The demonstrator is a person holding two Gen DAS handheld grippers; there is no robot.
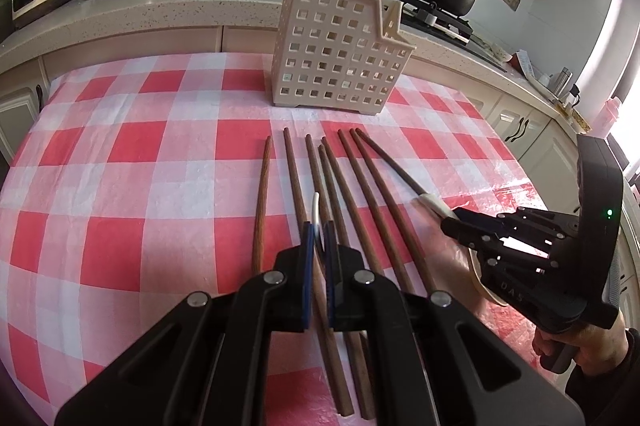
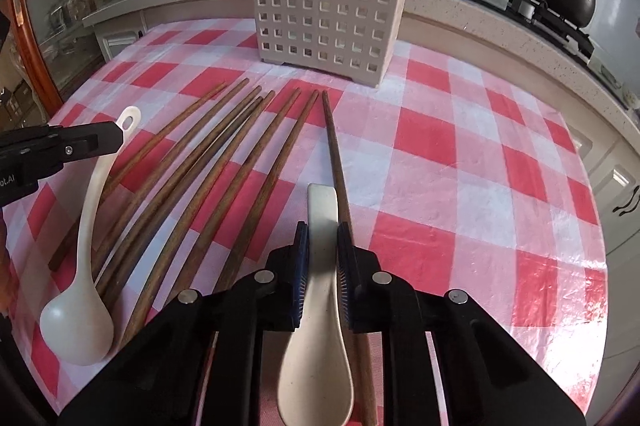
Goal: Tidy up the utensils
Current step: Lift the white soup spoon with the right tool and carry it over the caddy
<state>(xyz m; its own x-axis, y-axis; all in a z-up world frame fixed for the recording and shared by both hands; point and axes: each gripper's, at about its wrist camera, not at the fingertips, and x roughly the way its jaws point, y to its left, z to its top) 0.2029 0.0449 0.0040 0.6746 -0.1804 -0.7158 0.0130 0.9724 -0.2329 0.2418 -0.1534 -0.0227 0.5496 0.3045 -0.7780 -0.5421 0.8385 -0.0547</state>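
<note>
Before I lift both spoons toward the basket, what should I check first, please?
1. Left gripper shut on long spoon: ok.
2. Right gripper shut on short spoon: ok.
3. Short spoon free of nearest chopstick: cannot tell; it runs under the right finger.
4. Basket upright, top open: ok.
5. Other chopsticks in basket: not ok; they lie on the cloth.
</note>
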